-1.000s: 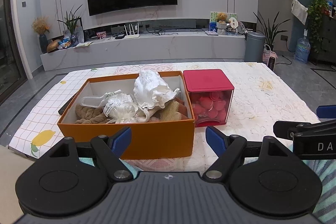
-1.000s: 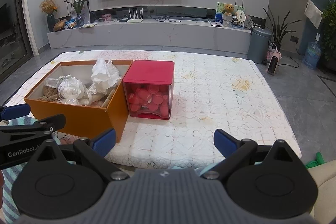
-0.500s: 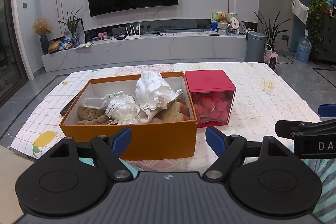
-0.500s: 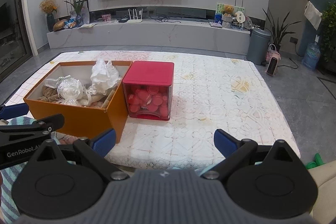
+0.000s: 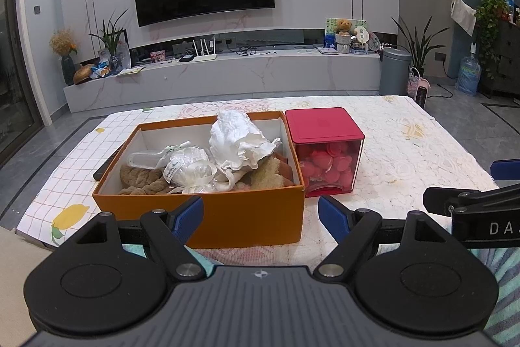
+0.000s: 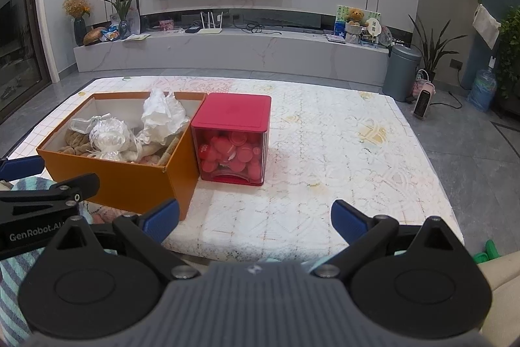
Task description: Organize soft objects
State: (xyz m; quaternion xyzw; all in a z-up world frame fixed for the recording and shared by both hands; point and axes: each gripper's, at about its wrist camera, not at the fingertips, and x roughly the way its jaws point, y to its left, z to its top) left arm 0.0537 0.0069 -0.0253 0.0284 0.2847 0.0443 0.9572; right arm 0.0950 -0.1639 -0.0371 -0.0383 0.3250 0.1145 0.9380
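Your open orange cardboard box sits on the white lace-patterned tablecloth, w/ its near wall hiding the bottom of the pile inside. Can't make out what's under the crumpled white cloth bundle, which pokes above the rim. Beside it there's a white ribbon-tied wrapped ball, a brown knitted fabric roll at the left end, and a tan sponge-like piece half buried. A clear plastic piece at the back is hard to ID.

Touching the box's right side: a clear cube container with a red lid, full of pink-red round pieces.

Your left gripper hangs just short of the box's near wall, blue pads wide apart, nothing between them. Your right gripper is also spread wide, holding nothing, over the near table edge; box ahead-left, cube straight ahead, both well apart from it.
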